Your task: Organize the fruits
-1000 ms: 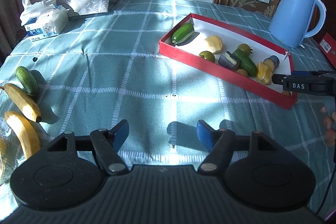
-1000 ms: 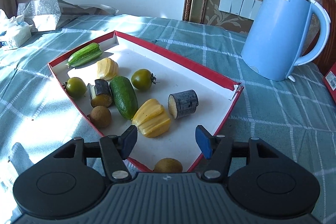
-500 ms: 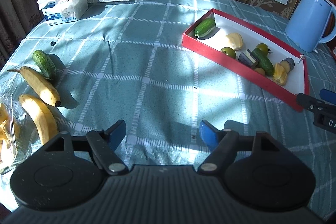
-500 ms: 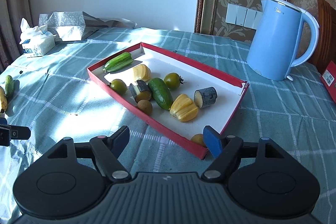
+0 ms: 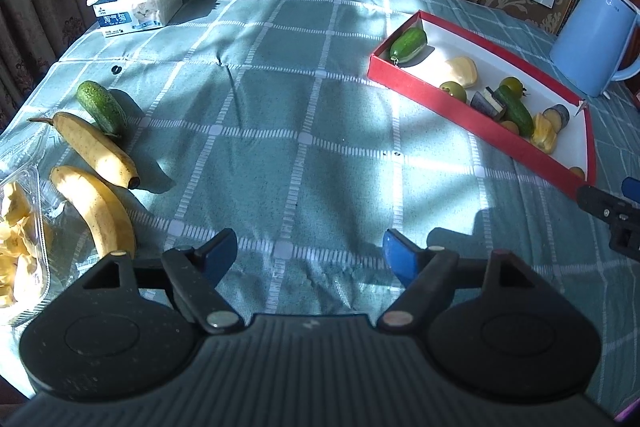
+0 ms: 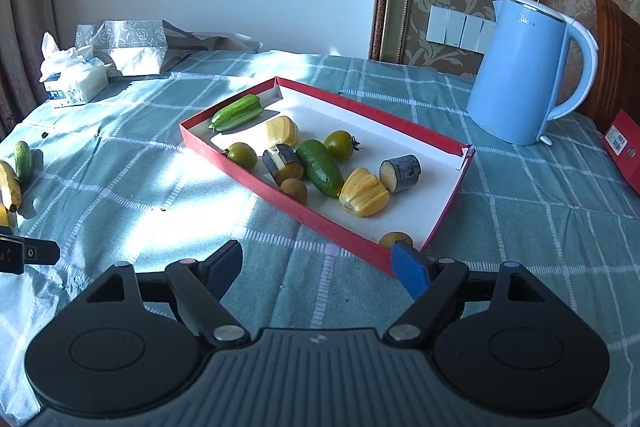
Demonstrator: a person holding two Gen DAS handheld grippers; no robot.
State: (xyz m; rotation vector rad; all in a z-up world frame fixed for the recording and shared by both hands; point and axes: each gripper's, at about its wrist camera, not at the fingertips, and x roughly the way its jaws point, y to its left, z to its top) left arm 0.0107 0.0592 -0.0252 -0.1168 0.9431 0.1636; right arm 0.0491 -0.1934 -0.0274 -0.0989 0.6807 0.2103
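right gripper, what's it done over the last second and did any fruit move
The right gripper pulled back from over the red tray to just outside its near corner, jaws open and empty. The left gripper swung toward the bananas, also open. No fruit moved.

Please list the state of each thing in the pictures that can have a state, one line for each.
left gripper: open, holds nothing
right gripper: open, holds nothing
red tray: uncovered, fruit pieces inside
blue kettle: upright, lid shut
tissue pack: open, a tissue sticks out
two bananas: unpeeled, on the tablecloth
clear container: yellow pieces inside; lid cannot tell
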